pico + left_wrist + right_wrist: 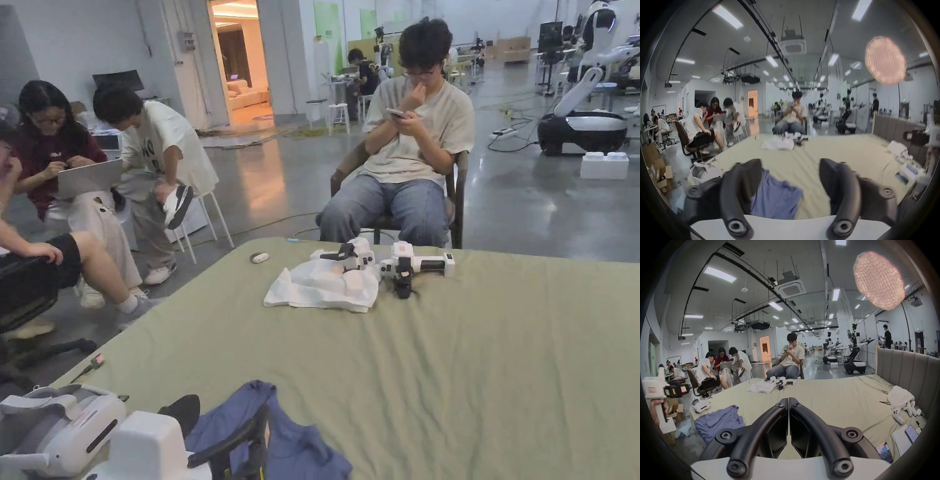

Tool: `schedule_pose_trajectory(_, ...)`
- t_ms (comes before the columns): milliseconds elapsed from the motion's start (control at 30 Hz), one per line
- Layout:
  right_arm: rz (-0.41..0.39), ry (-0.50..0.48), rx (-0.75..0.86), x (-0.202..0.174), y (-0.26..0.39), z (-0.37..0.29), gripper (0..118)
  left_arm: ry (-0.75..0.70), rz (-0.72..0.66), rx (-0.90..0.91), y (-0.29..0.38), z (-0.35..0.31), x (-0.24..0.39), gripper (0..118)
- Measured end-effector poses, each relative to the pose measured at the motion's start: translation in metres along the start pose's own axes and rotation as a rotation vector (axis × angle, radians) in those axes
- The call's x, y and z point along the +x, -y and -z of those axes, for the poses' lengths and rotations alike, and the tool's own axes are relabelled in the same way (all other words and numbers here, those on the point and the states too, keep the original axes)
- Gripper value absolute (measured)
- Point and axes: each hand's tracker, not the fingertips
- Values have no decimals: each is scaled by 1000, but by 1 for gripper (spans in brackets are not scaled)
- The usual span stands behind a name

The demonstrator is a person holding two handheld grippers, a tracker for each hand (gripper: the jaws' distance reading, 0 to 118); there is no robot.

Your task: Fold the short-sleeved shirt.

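Blue shirt [281, 437] cut off by bottom edge in head view, partly hidden behind left gripper [234, 447]. Left gripper view blurred; shirt [776, 199] lower part masked by gripper body. Contact not determinable.

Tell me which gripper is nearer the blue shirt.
Left. The left gripper hangs right over the blue shirt, jaws open around its edge. The right gripper, jaws shut, sits off to the shirt's right.

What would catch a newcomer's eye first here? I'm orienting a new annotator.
A crumpled blue shirt lies unfolded at the near left corner of the green bed sheet, with the left gripper open just over it. The right gripper is shut and empty. At the far edge lie a white cloth and spare grippers; beyond sits a person.
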Motion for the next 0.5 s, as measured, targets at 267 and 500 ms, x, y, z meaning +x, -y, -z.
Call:
schedule_pose_trajectory(267, -45, 54, -144, 14, 30, 1, 0, 45, -165, -433, 107, 159, -75, 86)
schedule_pose_trajectory(500, -3, 137, -318, 32, 57, 15, 0, 35, -161, -659, 168, 253, -90, 74)
